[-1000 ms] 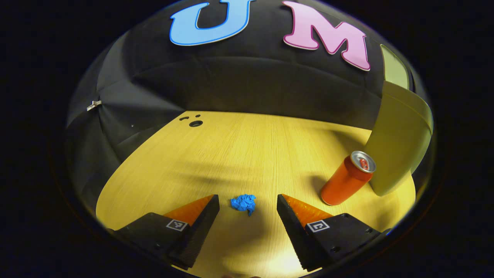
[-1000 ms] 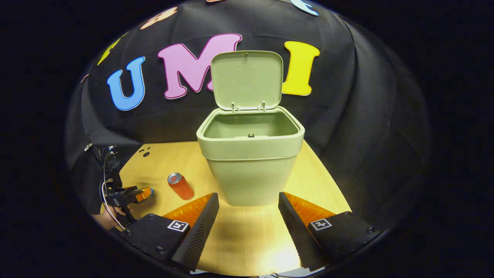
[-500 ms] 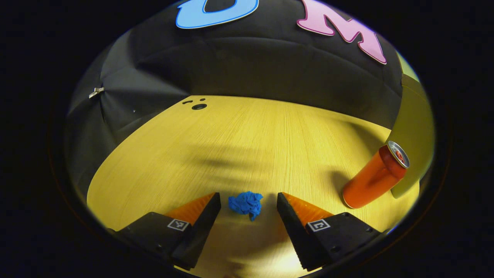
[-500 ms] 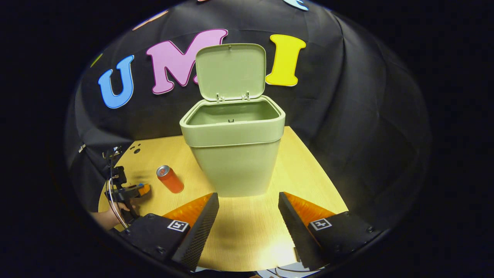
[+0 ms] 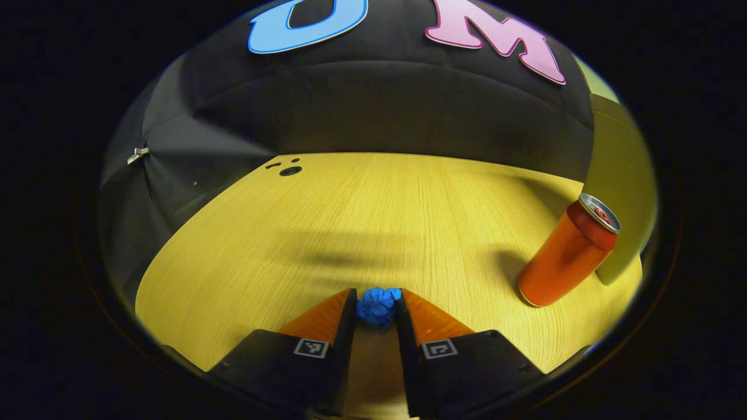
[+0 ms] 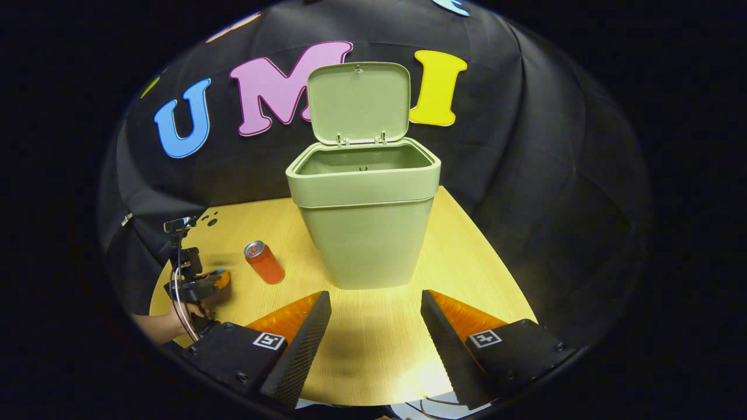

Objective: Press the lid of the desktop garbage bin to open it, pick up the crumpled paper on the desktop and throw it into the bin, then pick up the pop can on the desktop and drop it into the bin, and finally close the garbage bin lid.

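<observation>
A small blue crumpled paper [image 5: 378, 304] rests on the wooden desktop [image 5: 350, 216], and my left gripper [image 5: 376, 303] is shut on it, both fingers pressing its sides. An orange pop can [image 5: 567, 251] stands upright to the right, just in front of the green bin's side [image 5: 621, 192]. In the right gripper view the green bin [image 6: 366, 224] stands mid-table with its lid [image 6: 358, 102] raised upright. My right gripper [image 6: 376, 315] hangs open in front of the bin, holding nothing. The pop can [image 6: 264, 262] and the left gripper [image 6: 217, 281], held by a hand, appear at the far left.
A round hole and small marks [image 5: 290, 170] lie at the table's far left corner. Black cloth walls close the back and both sides. The table's right edge [image 6: 496, 256] runs just right of the bin.
My left gripper's fingers have closed in from wide open onto the blue paper. The right gripper view has shifted a little; the bin sits slightly farther right in it.
</observation>
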{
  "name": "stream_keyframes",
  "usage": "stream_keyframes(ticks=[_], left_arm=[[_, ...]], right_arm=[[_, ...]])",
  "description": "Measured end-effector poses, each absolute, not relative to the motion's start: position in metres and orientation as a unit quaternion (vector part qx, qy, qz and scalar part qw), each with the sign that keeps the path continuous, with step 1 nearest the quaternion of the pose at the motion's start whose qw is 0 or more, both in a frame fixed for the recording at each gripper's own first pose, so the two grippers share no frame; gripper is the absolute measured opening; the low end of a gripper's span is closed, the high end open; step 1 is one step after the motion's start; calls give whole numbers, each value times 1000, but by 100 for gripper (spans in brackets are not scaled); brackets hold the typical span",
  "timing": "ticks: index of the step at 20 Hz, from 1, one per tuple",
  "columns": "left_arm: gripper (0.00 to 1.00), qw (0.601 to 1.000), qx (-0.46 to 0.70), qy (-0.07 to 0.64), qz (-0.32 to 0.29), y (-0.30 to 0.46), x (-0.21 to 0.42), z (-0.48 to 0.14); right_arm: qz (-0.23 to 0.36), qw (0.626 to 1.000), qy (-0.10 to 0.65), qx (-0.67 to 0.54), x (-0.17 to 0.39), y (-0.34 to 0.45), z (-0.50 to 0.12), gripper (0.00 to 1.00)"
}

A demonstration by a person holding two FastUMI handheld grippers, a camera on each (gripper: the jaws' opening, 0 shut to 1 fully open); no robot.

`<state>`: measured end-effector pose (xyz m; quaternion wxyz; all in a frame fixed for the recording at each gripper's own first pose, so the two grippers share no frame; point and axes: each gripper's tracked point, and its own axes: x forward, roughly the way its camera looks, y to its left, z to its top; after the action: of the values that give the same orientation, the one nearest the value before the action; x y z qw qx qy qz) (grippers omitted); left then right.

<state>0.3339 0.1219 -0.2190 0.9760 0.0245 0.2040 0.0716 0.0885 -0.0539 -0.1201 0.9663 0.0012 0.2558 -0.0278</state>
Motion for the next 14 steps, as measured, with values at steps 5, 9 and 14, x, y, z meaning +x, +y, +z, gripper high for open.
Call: stream_keyframes(ticks=[5, 9, 14], left_arm=[[31, 973, 54, 219, 57, 120, 325, -218], [28, 979, 41, 196, 37, 111, 309, -193], [28, 985, 47, 167, 14, 103, 279, -146]], right_arm=[[-30, 970, 240, 3, 80, -49, -114, 97], [-36, 973, 227, 1, 55, -54, -109, 98], [-39, 976, 216, 9, 40, -60, -109, 97]])
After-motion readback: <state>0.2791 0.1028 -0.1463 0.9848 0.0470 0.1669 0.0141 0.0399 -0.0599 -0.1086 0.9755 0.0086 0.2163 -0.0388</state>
